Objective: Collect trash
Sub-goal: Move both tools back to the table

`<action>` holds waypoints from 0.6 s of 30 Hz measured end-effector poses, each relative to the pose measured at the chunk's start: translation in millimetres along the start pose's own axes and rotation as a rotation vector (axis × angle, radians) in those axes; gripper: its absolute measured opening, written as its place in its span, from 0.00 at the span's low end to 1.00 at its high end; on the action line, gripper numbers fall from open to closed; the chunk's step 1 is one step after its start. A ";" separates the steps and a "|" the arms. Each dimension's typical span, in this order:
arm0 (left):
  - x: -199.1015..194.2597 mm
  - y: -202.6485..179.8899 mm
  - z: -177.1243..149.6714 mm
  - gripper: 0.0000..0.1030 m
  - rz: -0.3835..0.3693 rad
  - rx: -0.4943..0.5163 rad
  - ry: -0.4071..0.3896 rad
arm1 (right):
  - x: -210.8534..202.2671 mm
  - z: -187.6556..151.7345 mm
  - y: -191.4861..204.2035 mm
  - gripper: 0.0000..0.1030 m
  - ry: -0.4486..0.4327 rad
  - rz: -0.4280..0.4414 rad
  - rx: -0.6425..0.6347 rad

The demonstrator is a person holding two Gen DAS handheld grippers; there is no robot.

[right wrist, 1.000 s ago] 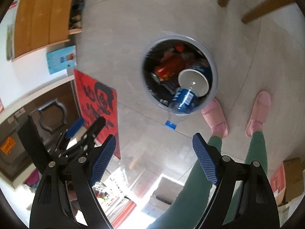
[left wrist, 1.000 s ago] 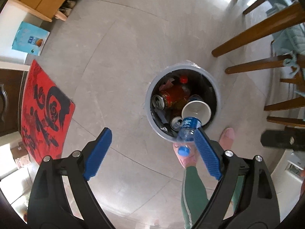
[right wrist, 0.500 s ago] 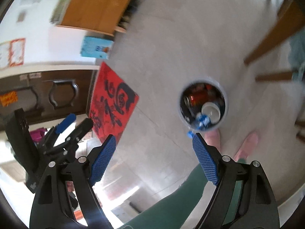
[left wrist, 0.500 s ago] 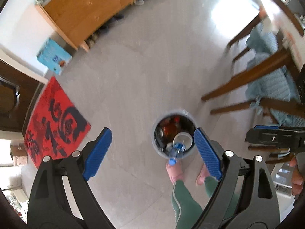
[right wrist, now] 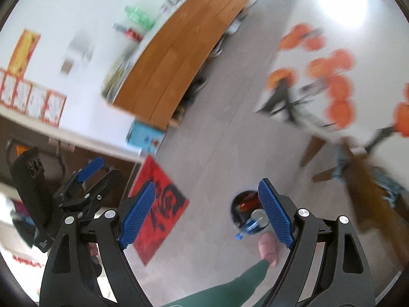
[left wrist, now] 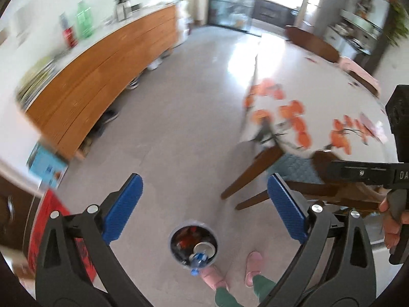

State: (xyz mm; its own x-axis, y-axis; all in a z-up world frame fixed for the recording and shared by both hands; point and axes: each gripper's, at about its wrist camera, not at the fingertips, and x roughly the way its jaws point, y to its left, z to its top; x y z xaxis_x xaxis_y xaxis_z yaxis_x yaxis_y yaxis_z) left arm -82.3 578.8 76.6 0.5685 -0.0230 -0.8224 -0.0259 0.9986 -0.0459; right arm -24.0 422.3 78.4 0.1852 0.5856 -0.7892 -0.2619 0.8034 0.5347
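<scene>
A grey trash bin (left wrist: 171, 238) stands on the floor far below, holding cans, a white cup and a blue-label plastic bottle (left wrist: 199, 261) that leans over its near rim. The bin also shows in the right wrist view (right wrist: 236, 206), with the bottle (right wrist: 246, 229) at its edge. My left gripper (left wrist: 204, 207) is open and empty, high above the bin. My right gripper (right wrist: 207, 216) is open and empty, also high up. The left gripper shows at the left of the right wrist view (right wrist: 87, 176).
A table with an orange-flower cloth (left wrist: 317, 94) stands to the right, with wooden chairs (left wrist: 255, 174) beside it. A long wooden sideboard (left wrist: 102, 76) runs along the left wall. A red mat (right wrist: 158, 212) lies on the floor. The person's pink slippers (left wrist: 253, 268) are next to the bin.
Both grippers have risen far above the bin and tilted up toward the room. The bin looks much smaller. Both grippers stay open and empty.
</scene>
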 end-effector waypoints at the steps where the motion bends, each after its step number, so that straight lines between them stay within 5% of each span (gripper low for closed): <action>1: 4.1 -16.0 6.0 0.93 -0.014 0.025 0.004 | -12.4 -1.5 -10.6 0.80 -0.021 -0.010 0.022; 11: 9.8 -192.5 43.1 0.93 -0.166 0.220 -0.034 | -145.4 -27.4 -158.5 0.80 -0.212 -0.085 0.217; 18: 30.3 -322.5 57.5 0.93 -0.235 0.242 -0.022 | -224.7 -37.1 -263.2 0.80 -0.258 -0.123 0.267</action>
State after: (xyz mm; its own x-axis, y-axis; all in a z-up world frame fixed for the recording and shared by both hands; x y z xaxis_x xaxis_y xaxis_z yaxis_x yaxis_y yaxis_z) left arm -9.4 258.8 99.1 0.5531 -0.2559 -0.7928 0.3027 0.9483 -0.0949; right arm -31.8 75.3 103.8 0.4404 0.4639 -0.7686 0.0268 0.8490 0.5278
